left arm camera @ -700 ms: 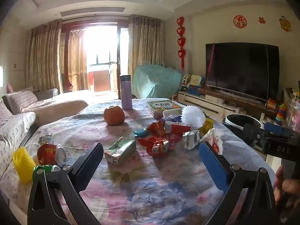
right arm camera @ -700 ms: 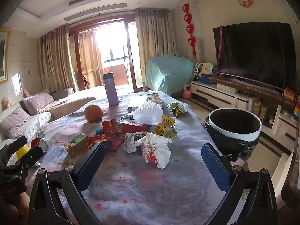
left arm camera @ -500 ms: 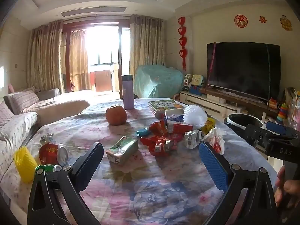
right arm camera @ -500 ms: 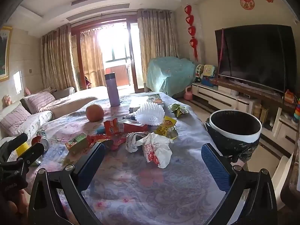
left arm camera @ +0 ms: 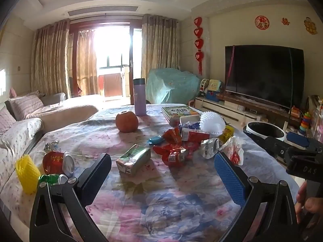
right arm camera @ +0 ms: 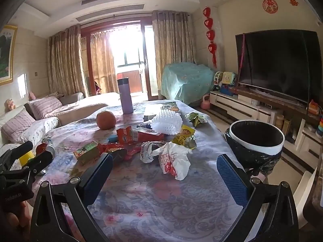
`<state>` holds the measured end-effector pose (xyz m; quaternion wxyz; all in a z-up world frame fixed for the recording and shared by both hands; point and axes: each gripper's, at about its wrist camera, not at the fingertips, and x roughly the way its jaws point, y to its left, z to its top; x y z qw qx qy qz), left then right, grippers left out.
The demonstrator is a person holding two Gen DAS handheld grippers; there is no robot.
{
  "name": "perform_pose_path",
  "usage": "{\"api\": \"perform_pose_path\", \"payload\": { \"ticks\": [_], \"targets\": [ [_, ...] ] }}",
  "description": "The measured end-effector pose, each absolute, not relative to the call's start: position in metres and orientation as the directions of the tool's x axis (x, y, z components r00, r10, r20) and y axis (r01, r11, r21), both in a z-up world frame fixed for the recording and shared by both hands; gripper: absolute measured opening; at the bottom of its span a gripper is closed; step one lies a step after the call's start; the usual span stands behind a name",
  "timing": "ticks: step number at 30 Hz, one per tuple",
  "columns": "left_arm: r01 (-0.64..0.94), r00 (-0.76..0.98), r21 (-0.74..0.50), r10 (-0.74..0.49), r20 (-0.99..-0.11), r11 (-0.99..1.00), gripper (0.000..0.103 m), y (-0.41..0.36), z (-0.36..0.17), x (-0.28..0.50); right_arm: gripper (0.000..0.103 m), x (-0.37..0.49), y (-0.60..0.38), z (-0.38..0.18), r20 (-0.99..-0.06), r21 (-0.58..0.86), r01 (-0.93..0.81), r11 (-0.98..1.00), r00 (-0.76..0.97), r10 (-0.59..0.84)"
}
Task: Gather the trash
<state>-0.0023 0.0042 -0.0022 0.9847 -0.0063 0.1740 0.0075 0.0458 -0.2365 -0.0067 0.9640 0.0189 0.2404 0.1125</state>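
Trash lies scattered over the flowered tablecloth (left arm camera: 161, 201): a green carton (left arm camera: 133, 159), red wrappers (left arm camera: 173, 151), a crumpled white bag (right arm camera: 173, 161), a white foam net (right arm camera: 166, 123), a yellow wrapper (right arm camera: 184, 137) and a red can (left arm camera: 53, 161). A black-lined white bin (right arm camera: 256, 139) stands off the table's right edge. My left gripper (left arm camera: 162, 173) hovers open above the near cloth, short of the carton. My right gripper (right arm camera: 164, 173) is open too, just short of the white bag. Nothing is between either pair of fingers.
An orange (left arm camera: 126, 121), a purple flask (left arm camera: 139, 97) and books (left arm camera: 178, 111) sit farther back. A yellow net (left arm camera: 26, 174) is at the left edge. Sofa (left arm camera: 24, 121) left, TV (left arm camera: 264, 74) and cabinet right. A hand (left arm camera: 308, 201) holds the right gripper's body.
Both views have shifted slightly, with the table items sitting a touch lower and nearer. Nothing on the table has moved and both grippers stay open.
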Motion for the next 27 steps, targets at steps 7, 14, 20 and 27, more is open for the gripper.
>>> {"api": "perform_pose_path", "payload": {
  "ticks": [7,14,20,27],
  "targets": [
    [-0.023,0.936,-0.014,0.016,-0.352,1.0,0.102,0.006,-0.0038,-0.0007,0.103,0.0451,-0.2366,-0.0081,-0.46,0.1,-0.215,0.972,0.856,0.236],
    [-0.022,0.935,-0.016,0.015,-0.354,1.0,0.102,0.0068,-0.0039,-0.0004,0.103,0.0445,-0.2383,-0.0071,-0.457,0.109,-0.213,0.971,0.856,0.24],
    [-0.024,0.933,-0.011,0.019,-0.359,1.0,0.102,0.0062,-0.0048,0.0001,0.103,0.0455,-0.2399,-0.0068,-0.458,0.121,-0.217,0.969,0.853,0.248],
    [-0.023,0.932,-0.009,0.018,-0.361,1.0,0.102,0.0063,-0.0053,-0.0001,0.103,0.0468,-0.2405,-0.0073,-0.466,0.139,-0.217,0.966,0.847,0.257]
  ]
}}
